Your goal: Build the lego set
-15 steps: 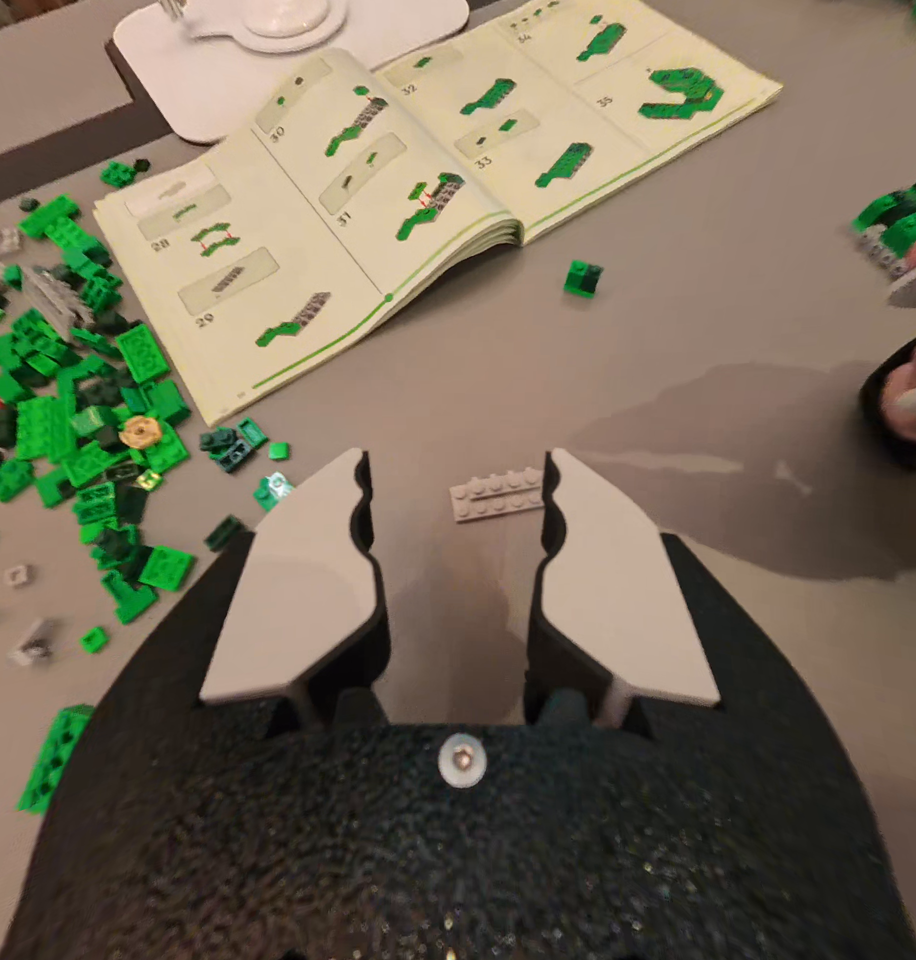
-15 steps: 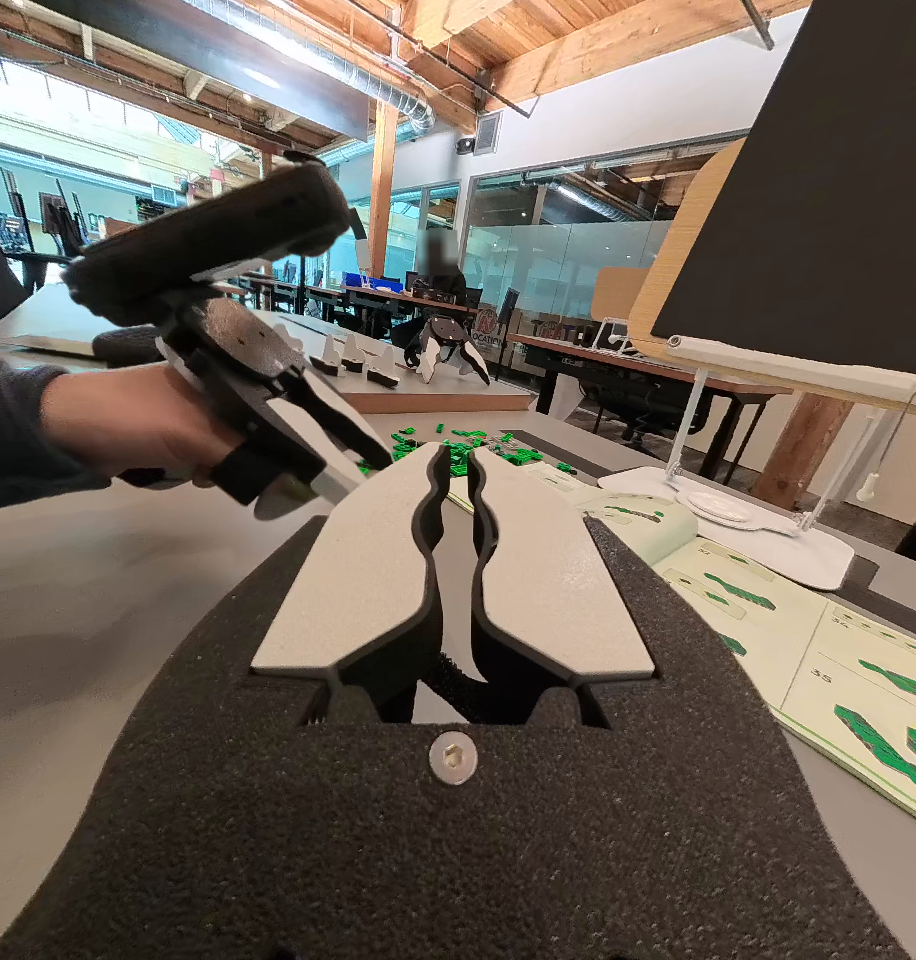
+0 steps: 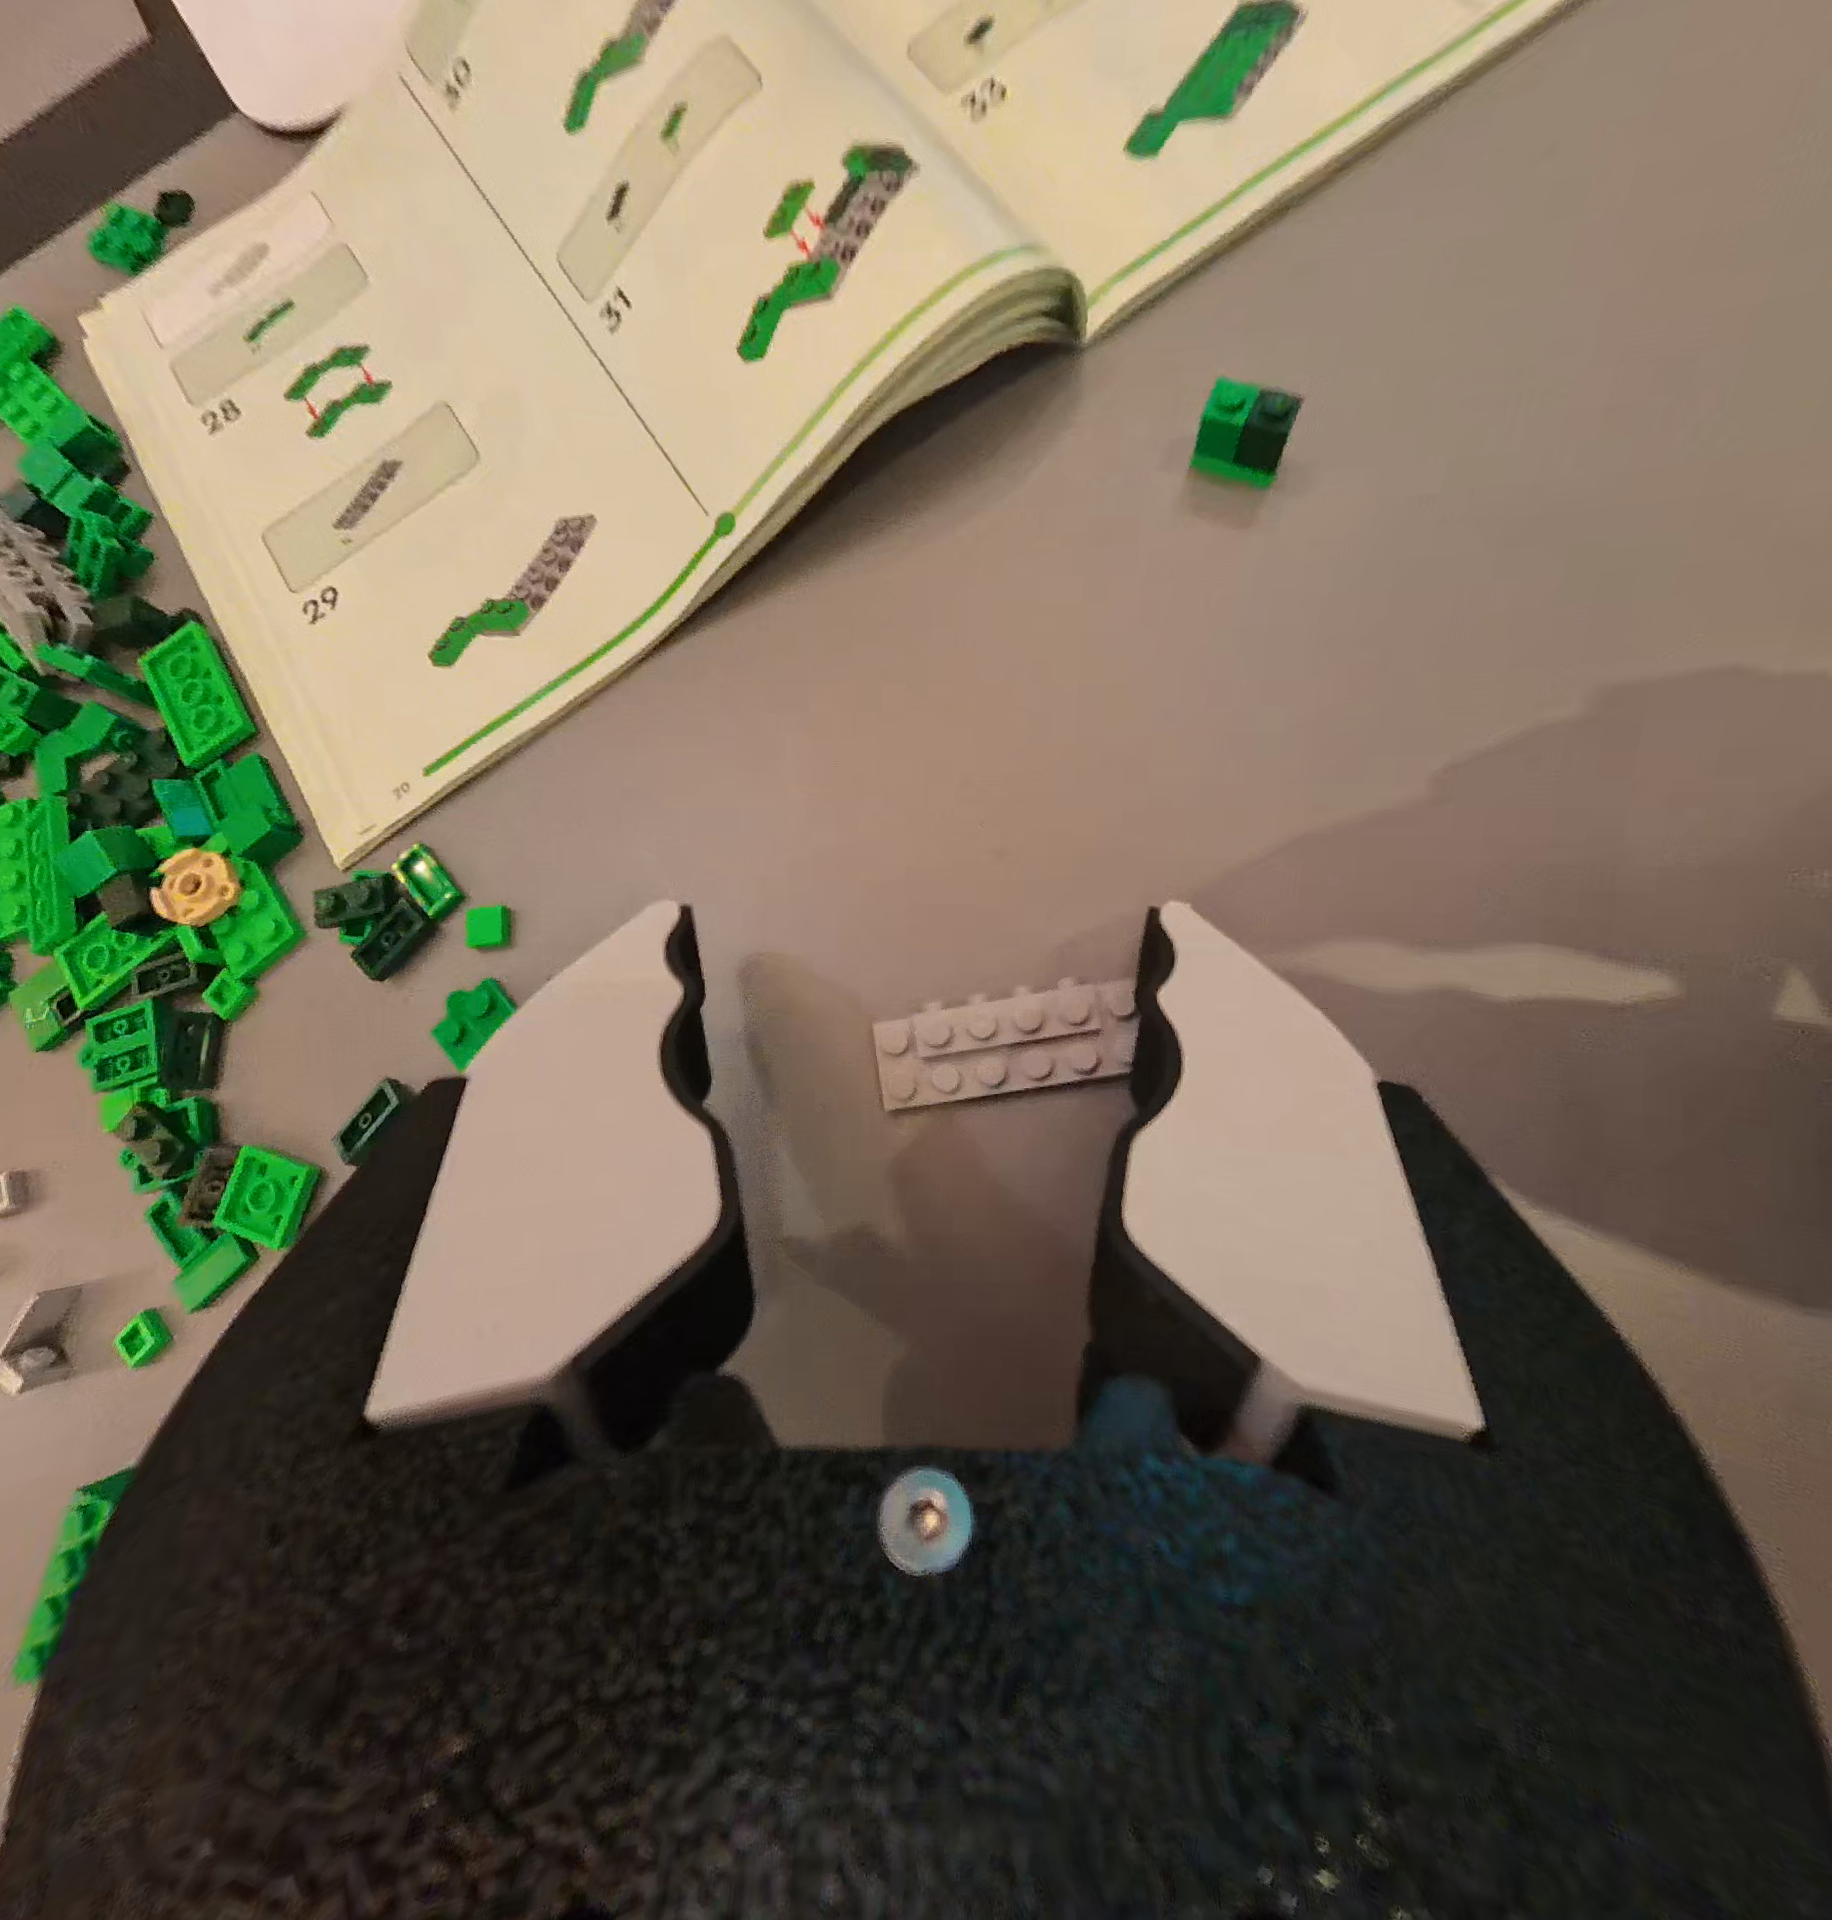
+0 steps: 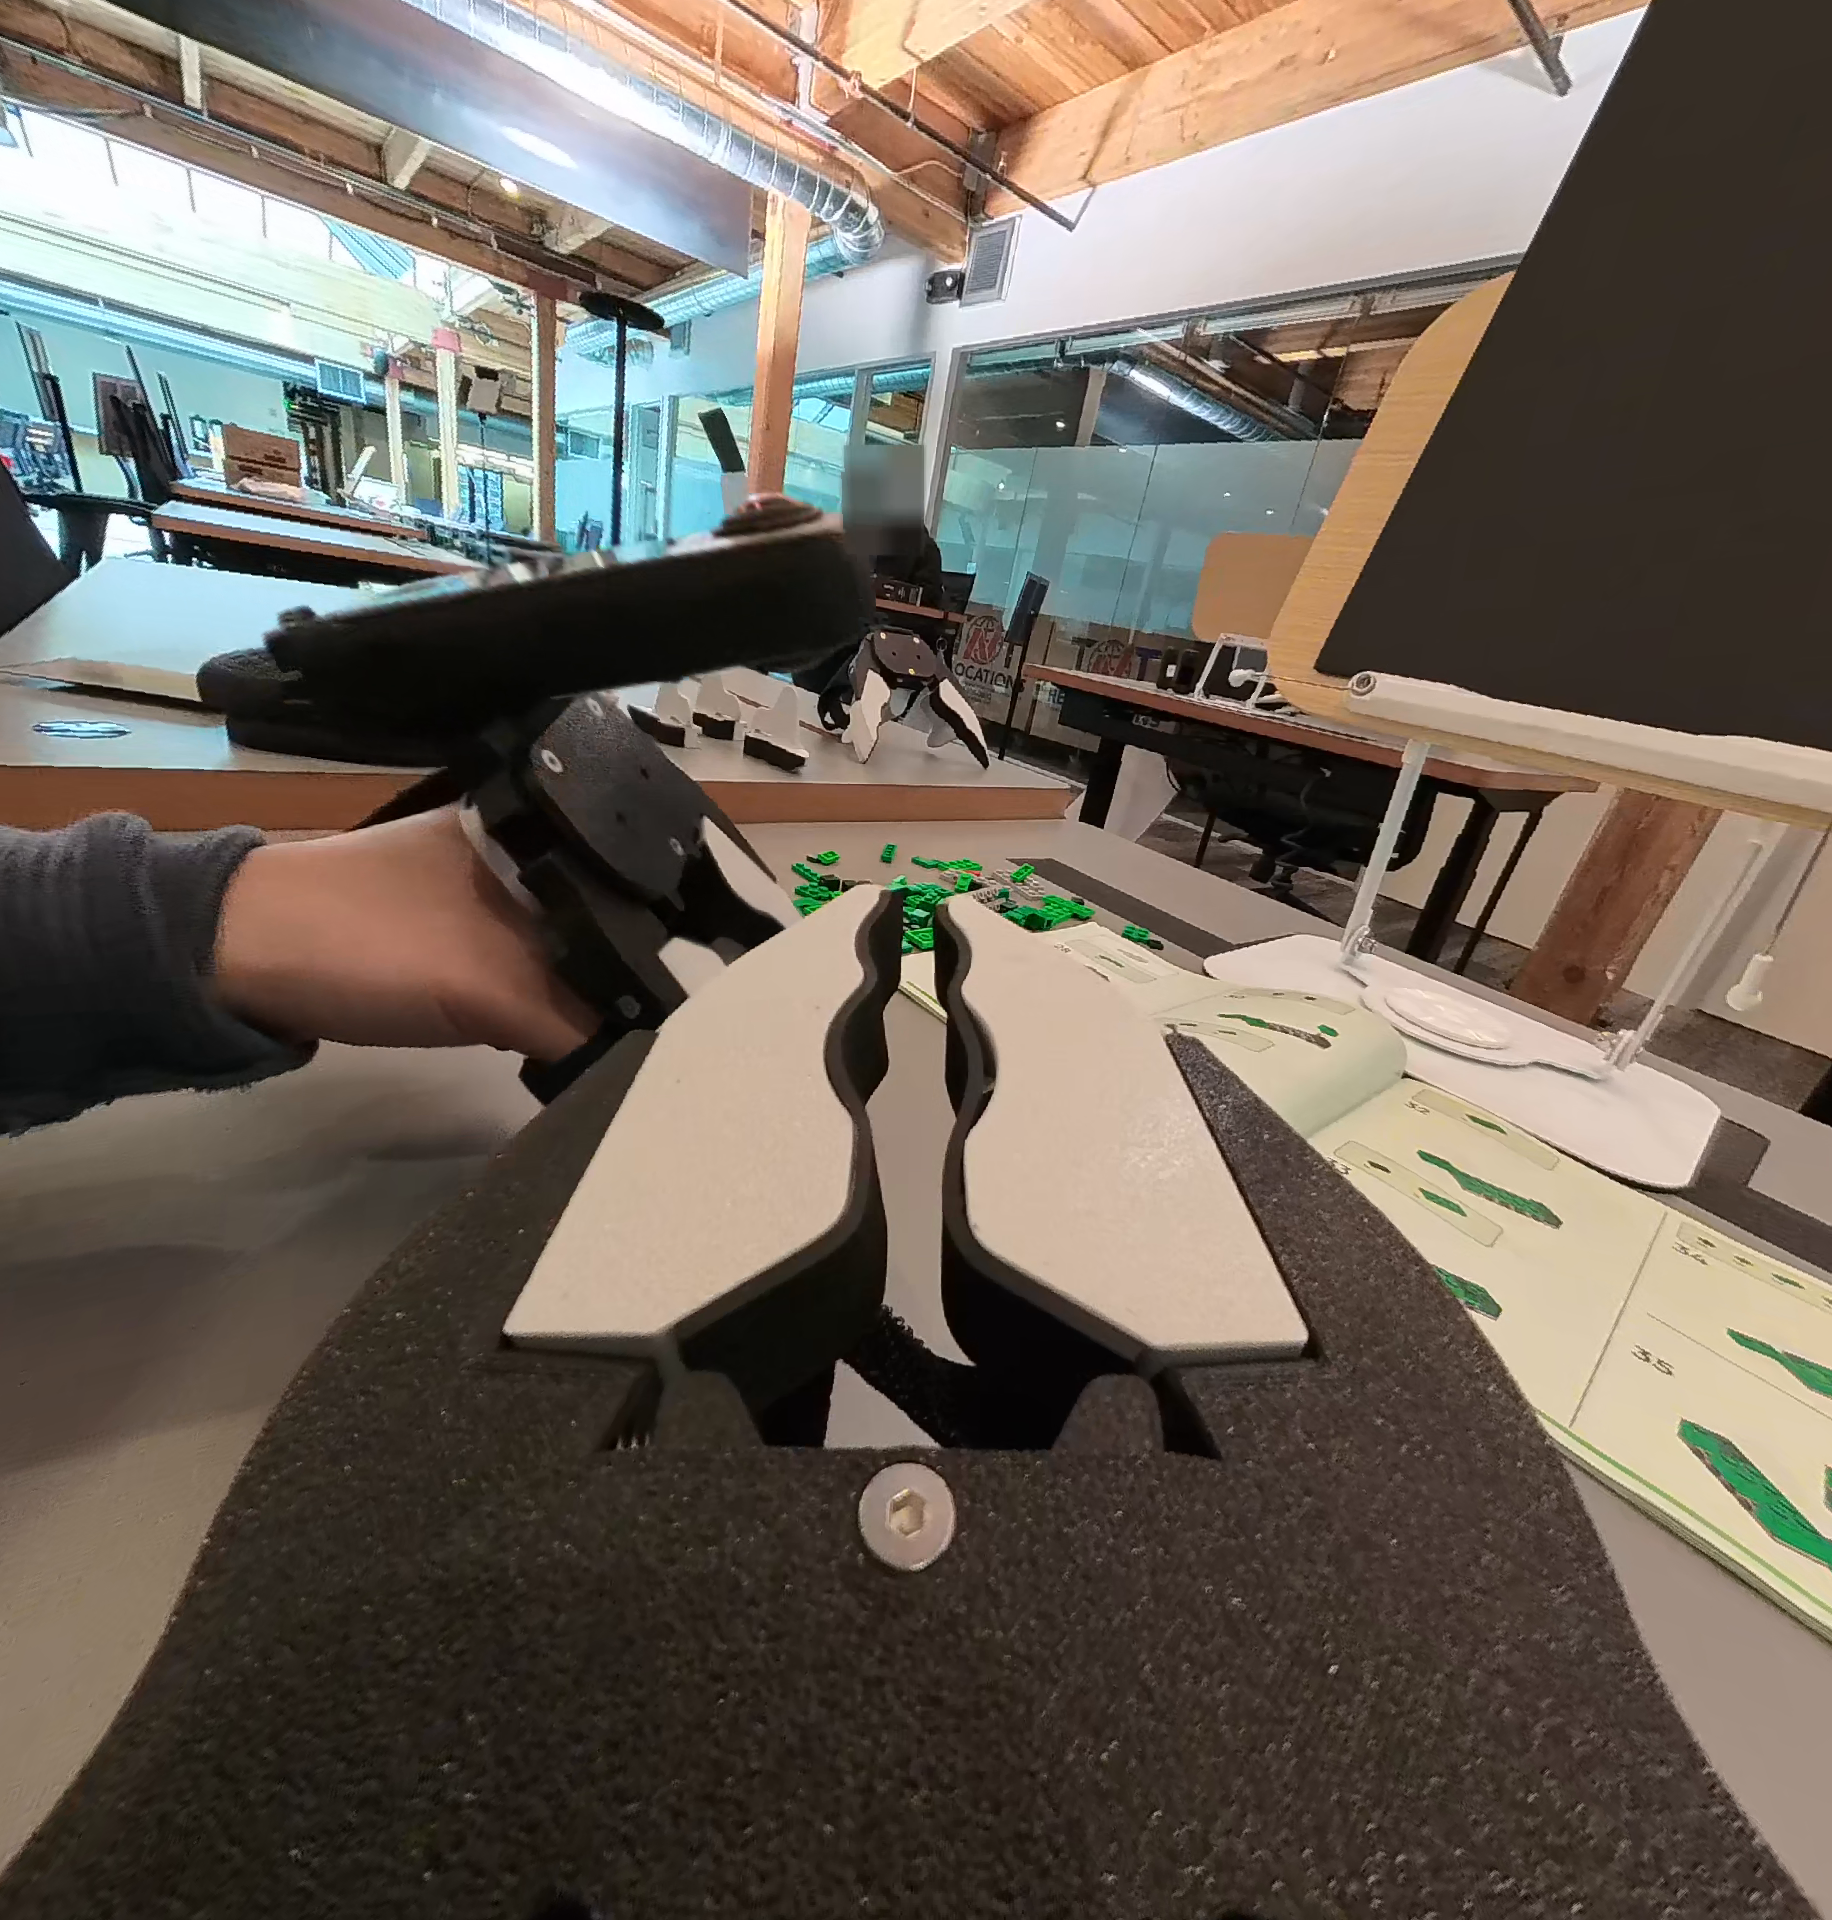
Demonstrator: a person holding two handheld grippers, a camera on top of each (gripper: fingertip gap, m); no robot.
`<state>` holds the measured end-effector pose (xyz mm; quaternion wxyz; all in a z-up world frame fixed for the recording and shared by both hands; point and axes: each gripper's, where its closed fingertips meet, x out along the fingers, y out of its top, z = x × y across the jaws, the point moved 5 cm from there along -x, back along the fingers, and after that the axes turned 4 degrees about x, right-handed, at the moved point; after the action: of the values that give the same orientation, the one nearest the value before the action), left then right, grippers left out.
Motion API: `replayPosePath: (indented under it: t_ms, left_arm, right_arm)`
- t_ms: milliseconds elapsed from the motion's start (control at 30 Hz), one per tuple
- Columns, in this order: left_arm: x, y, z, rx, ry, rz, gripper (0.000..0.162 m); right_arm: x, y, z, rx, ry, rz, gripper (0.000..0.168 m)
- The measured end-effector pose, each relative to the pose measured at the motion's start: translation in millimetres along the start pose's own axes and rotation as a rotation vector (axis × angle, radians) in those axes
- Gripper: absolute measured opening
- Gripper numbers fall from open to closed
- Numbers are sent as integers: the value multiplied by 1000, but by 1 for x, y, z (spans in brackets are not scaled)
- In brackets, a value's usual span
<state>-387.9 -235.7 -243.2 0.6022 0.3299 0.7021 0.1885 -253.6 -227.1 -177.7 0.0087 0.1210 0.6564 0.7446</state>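
- The left gripper [image 3: 922,966] is spread wide over the grey plate [image 3: 1005,1044] on the counter [image 3: 1307,644].
- The right gripper [image 4: 917,914] is nearly closed, empty.
- Risk: the thin plate, touching the right finger, may skid away.

a light grey studded plate [image 3: 1005,1049] lies on the grey desk [image 3: 1514,520]. the loose bricks [image 3: 112,831] are bright and dark green, one round piece [image 3: 193,885] tan. the booklet [image 3: 579,364] is pale yellow-green with a green line; the left gripper [image 3: 917,935] is black with light grey faces.
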Motion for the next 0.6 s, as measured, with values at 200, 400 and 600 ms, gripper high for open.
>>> replayPosePath:
  t_ms: [200,400,600]
  left_arm:
    - [-12,-8,-11,85,58,-93,81]
    - [-31,-27,-37,51,132,-150,79]
    - [-57,-37,-53,-133,137,-5,64]
  right_arm:
    - [0,0,0,4,3,-1,5]
    - [1,-1,0,6,6,-3,5]
    - [1,-1,0,10,8,-3,5]
